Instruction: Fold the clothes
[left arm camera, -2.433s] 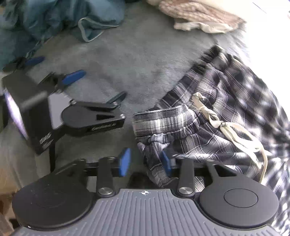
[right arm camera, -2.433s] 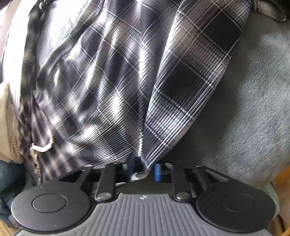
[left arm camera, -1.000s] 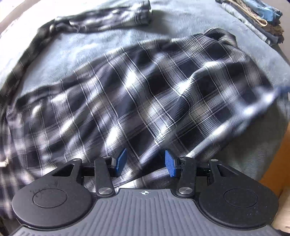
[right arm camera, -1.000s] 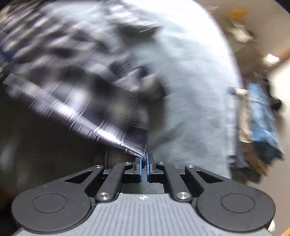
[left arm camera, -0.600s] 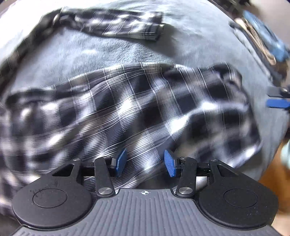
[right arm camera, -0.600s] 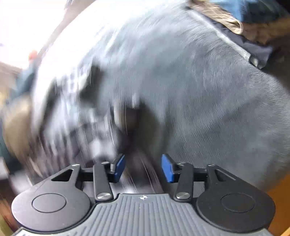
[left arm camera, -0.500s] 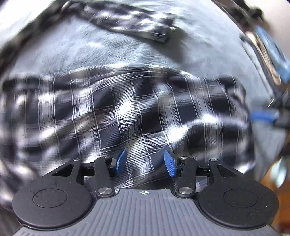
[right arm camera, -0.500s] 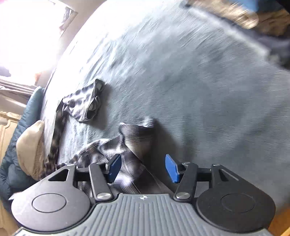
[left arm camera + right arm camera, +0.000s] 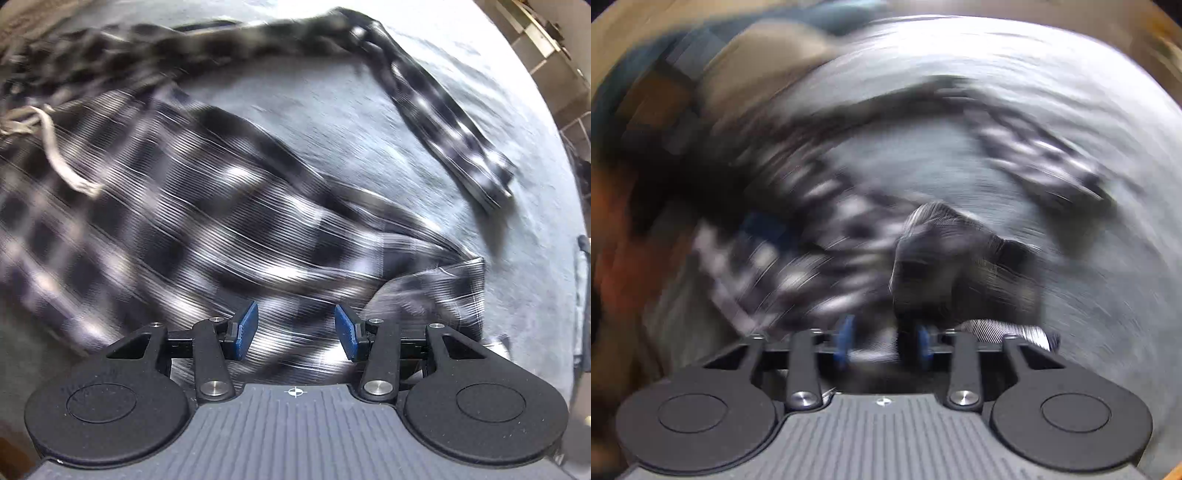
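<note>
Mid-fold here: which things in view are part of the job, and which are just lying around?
In the job:
- plaid pants, spread on the grey blanket
- drawstring
- left gripper
- right gripper

Lying about:
- tan bundle, blurred
- shelving

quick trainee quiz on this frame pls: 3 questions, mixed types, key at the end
1. True or false: the left tongs are clamped shut on the plaid pants.
2. What pale thing lies on the pants at the upper left of the left wrist view? A) a sock B) a drawstring C) a towel
3. Fill in: the pants lie on a grey ____.

Key:
1. False. The blue pads stand apart, with plaid cloth showing in the gap.
2. B, the drawstring.
3. Blanket.
</note>
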{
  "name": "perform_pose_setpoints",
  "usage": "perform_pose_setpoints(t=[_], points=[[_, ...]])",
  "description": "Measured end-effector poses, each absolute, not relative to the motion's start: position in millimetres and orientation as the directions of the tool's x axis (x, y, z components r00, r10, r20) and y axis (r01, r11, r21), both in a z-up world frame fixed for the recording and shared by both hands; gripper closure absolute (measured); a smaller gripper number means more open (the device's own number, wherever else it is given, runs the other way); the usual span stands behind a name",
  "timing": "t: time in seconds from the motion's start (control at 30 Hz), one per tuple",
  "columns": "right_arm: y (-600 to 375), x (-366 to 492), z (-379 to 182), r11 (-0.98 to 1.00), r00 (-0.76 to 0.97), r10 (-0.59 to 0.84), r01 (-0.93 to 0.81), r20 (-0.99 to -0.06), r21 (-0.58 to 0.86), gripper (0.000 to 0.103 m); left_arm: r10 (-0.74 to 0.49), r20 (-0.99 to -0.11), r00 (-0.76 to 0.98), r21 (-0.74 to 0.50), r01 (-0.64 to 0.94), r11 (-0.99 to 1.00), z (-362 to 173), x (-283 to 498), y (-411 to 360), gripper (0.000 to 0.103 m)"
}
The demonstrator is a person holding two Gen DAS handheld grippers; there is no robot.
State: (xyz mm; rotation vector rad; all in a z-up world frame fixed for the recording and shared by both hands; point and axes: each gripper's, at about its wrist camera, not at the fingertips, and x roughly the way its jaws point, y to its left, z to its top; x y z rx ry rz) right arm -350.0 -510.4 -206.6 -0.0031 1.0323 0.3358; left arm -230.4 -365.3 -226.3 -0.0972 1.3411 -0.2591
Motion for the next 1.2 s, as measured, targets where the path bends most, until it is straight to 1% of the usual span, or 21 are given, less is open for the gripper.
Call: perform_pose_setpoints(t=[0.07,0.13,0.2,0.3,0.33,0.43,0.5,0.53,0.57,0.6,0.67,0.7,0.77,0.8,0.83,0.93,1.0,1.03,1.07,1.2], points=[[-499.0,-356.6,-207.0,0.933,0.445,0.309,-0.314,-0.840,0.177,0.060,-0.242,-0.948,0.208,-0.219,0.130,0.967,-224.5,-228.7,-361.4,0.058],[-511.1,-361.6,-206.6,0.931,0.428,0.345,-0.272,-0.836,0.245,0.058,-0.270,-0.942,0.200,-0.244,0.144,0.959,-228.1,-228.5,-364.8,0.057],[-538.0,-358.6,-208.0,0.937,0.430,0.350,-0.152,-0.832,0.316,0.058,-0.298,-0.938,0.178,-0.271,0.161,0.949,-230.3,-229.5,-364.9,0.058],[-596.8,-346.3,-210.4,0.905,0.482,0.310,0.113,-0.819,0.409,0.058,-0.336,-0.932,0.133,-0.314,0.164,0.935,-237.1,-231.3,-368.8,0.057],[-616.0,-340.6,-213.4,0.874,0.499,0.300,0.199,-0.813,0.444,0.055,-0.340,-0.932,0.123,-0.320,0.157,0.934,-240.7,-231.4,-371.3,0.057],[-659.9,-324.2,-241.5,0.751,0.504,0.305,0.394,-0.808,0.530,0.054,-0.317,-0.943,0.103,-0.301,0.146,0.942,-255.2,-227.9,-380.9,0.057],[-669.3,-313.6,-265.7,0.703,0.479,0.322,0.457,-0.817,0.545,0.054,-0.292,-0.952,0.094,-0.277,0.139,0.951,-263.4,-225.1,-385.4,0.058],[-669.0,-310.4,-274.2,0.695,0.469,0.344,0.455,-0.813,0.557,0.058,-0.285,-0.954,0.094,-0.272,0.134,0.953,-265.7,-223.8,-386.6,0.059],[-666.9,-308.3,-280.7,0.694,0.461,0.372,0.438,-0.805,0.572,0.073,-0.285,-0.954,0.094,-0.272,0.130,0.953,-266.1,-222.8,-385.9,0.061],[-657.2,-308.6,-279.6,0.717,0.457,0.403,0.380,-0.793,0.584,0.077,-0.290,-0.952,0.097,-0.277,0.128,0.952,-266.1,-222.3,-384.7,0.061],[-629.9,-311.8,-269.4,0.773,0.444,0.467,0.215,-0.764,0.597,0.081,-0.297,-0.949,0.104,-0.284,0.124,0.951,-262.6,-222.1,-378.4,0.061],[-614.0,-316.6,-263.7,0.794,0.426,0.502,0.117,-0.752,0.596,0.082,-0.299,-0.949,0.104,-0.286,0.118,0.951,-262.4,-221.7,-375.4,0.061],[-585.4,-330.7,-258.1,0.799,0.358,0.571,-0.039,-0.738,0.600,0.082,-0.308,-0.947,0.095,-0.298,0.100,0.949,-261.7,-220.7,-366.6,0.060],[-574.4,-338.0,-259.3,0.792,0.316,0.596,-0.085,-0.738,0.604,0.082,-0.314,-0.945,0.088,-0.307,0.087,0.948,-261.6,-219.9,-362.1,0.060],[-567.7,-344.4,-262.3,0.790,0.281,0.605,-0.096,-0.745,0.605,0.081,-0.321,-0.943,0.084,-0.315,0.075,0.946,-261.3,-218.7,-359.1,0.060],[-563.9,-356.2,-271.2,0.781,0.223,0.618,-0.064,-0.754,0.621,0.076,-0.345,-0.936,0.074,-0.343,0.042,0.939,-258.0,-214.4,-350.5,0.059],[-571.6,-357.4,-272.9,0.765,0.229,0.630,-0.020,-0.742,0.644,0.070,-0.369,-0.927,0.067,-0.369,0.014,0.929,-256.1,-210.4,-346.1,0.058],[-575.5,-358.0,-273.8,0.756,0.233,0.636,0.001,-0.736,0.654,0.060,-0.382,-0.922,0.062,-0.383,-0.004,0.924,-255.7,-208.1,-344.1,0.058],[-579.5,-357.5,-273.4,0.748,0.244,0.639,0.020,-0.729,0.663,0.056,-0.395,-0.917,0.057,-0.396,-0.021,0.918,-255.4,-205.7,-342.3,0.058],[-594.9,-353.5,-270.1,0.732,0.314,0.624,0.085,-0.715,0.676,0.055,-0.427,-0.904,0.036,-0.428,-0.071,0.901,-259.9,-194.7,-344.0,0.058]])
